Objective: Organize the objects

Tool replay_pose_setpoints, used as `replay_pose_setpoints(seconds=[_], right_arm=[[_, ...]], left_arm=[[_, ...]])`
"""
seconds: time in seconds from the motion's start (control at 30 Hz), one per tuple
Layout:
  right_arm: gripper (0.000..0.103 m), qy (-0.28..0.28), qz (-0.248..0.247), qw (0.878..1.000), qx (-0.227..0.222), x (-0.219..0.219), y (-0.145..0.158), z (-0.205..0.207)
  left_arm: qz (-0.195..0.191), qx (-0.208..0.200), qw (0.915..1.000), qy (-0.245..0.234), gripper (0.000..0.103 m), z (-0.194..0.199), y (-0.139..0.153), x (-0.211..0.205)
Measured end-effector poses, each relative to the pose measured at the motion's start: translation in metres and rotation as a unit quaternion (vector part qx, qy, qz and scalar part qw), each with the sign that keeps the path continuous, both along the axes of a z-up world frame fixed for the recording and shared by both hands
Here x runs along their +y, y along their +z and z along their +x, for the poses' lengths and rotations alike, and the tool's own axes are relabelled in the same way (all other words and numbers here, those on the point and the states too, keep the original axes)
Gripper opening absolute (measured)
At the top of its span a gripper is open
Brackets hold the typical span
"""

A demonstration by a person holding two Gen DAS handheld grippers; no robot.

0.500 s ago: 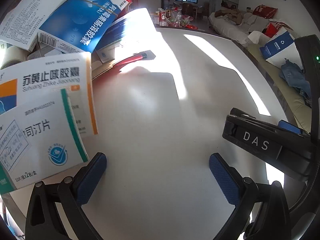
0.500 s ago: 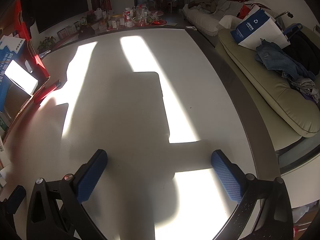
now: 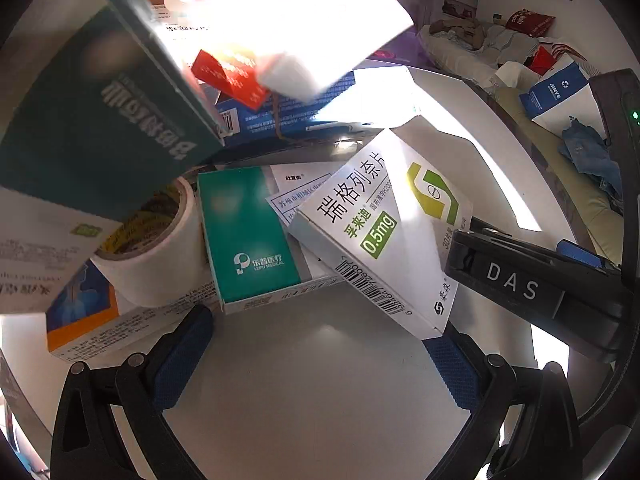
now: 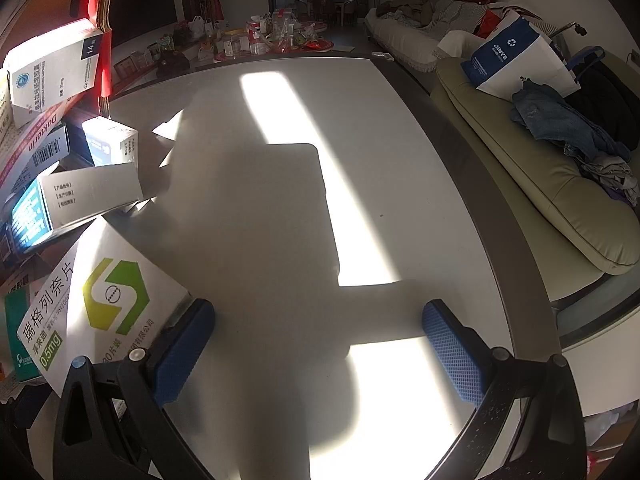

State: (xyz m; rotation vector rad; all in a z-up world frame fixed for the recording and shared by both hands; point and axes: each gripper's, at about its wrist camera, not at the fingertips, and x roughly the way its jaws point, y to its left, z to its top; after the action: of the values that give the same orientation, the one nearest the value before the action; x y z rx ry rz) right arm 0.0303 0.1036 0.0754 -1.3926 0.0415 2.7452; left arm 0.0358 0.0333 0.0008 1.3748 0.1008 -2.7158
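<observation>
Medicine boxes and tape rolls lie heaped in front of my left gripper (image 3: 320, 344), which is open with bare white table between its blue pads. A white box with a green-yellow logo (image 3: 380, 232) leans just beyond the right pad. A teal box (image 3: 248, 240) and a roll of tape (image 3: 160, 248) sit just beyond the left pad. A dark green box (image 3: 100, 120) looks blurred above them. My right gripper (image 4: 320, 340) is open over bare table, with the same white logo box (image 4: 104, 300) against the outside of its left finger.
A red cardboard carton (image 4: 100, 20) and more boxes (image 4: 92, 196) crowd the table's left side. The white table (image 4: 280, 200) reaches far ahead, in sun and shadow. A sofa (image 4: 560, 180) with clothes and a paper bag (image 4: 516, 56) runs along the right.
The boxes and tape rolls have tumbled from the upper left down onto the table in front of my left gripper. The white logo box now lies beside my right gripper. Both stay open.
</observation>
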Motion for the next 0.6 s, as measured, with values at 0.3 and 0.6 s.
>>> replay_pose_setpoints(seconds=[0.3, 0.6], right_arm=[[0.103, 0.000, 0.000, 1.000, 0.000, 0.0018, -0.0014, -0.0003], [0.103, 0.000, 0.001, 1.000, 0.000, 0.0010, -0.0013, -0.0008]], left_arm=[[0.001, 0.000, 1.0000, 0.000, 0.103, -0.0017, -0.0006, -0.0017], [0.000, 0.000, 1.0000, 0.000, 0.103, -0.0026, -0.0006, -0.0033]])
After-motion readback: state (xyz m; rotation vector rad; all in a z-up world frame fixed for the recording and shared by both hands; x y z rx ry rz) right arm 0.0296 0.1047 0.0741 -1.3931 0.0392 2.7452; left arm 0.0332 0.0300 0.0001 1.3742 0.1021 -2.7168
